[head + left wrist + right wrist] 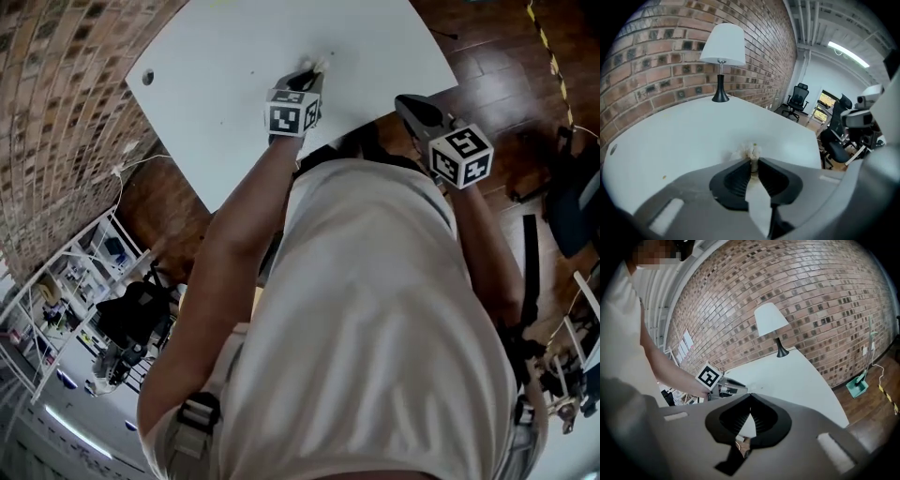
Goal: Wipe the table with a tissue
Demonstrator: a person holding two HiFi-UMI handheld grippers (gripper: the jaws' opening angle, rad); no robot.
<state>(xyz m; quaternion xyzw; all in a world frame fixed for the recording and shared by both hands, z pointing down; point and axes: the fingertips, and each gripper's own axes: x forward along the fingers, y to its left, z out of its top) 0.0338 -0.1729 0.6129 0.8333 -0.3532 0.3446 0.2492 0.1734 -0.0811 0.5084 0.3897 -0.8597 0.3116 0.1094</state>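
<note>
A crumpled white tissue [749,152] is pinched at the tip of my left gripper [752,162], which is shut on it and presses it on the white table [684,136]. In the head view the left gripper [313,73] reaches over the table's near part, the tissue [317,66] showing at its tip. My right gripper [405,101] hangs beside the table's right edge, off the top. In the right gripper view its jaws [750,395] meet at the tips with nothing between them, and the left gripper [726,389] is seen ahead on the table.
A black-stemmed lamp with a white shade [723,56] stands at the far side of the table by the brick wall [656,51]. Small specks [664,177] lie on the top. Office chairs [797,101] stand beyond; a wooden floor [487,84] lies to the right.
</note>
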